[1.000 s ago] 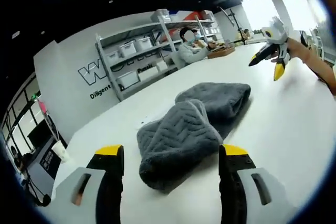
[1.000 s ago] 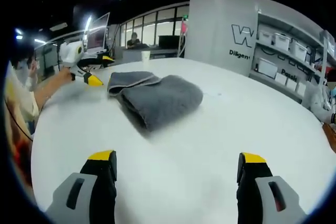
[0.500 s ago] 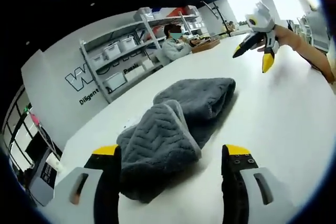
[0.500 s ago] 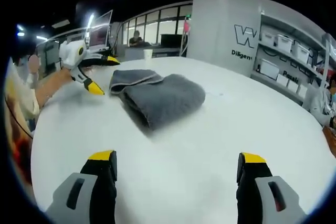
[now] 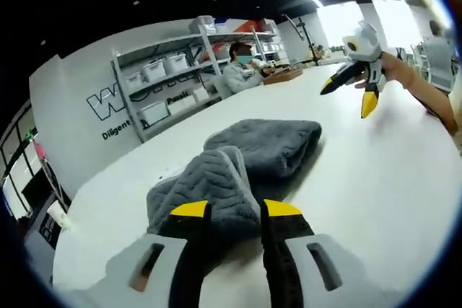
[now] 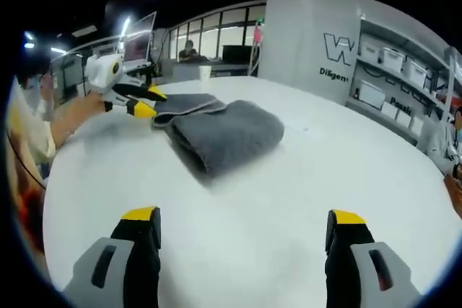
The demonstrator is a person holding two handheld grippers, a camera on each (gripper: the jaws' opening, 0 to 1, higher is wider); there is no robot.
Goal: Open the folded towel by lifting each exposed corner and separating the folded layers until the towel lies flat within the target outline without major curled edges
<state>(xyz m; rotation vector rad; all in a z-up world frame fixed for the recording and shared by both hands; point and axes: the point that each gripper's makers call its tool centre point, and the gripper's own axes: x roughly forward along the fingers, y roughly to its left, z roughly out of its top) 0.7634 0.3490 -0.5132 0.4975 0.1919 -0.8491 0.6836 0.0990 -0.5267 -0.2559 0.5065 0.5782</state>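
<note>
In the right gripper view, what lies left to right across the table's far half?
Person's arm → left gripper at the towel's edge → folded grey towel → bare white table → shelving with bins.

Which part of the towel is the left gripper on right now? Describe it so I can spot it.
On the big white table lies one grey towel, folded into a thick bundle. At its end away from the shelves, a narrower flap with a zigzag weave sits on top. The left gripper is closed on that flap's edge, while the smoother, wider fold lies behind it.
</note>
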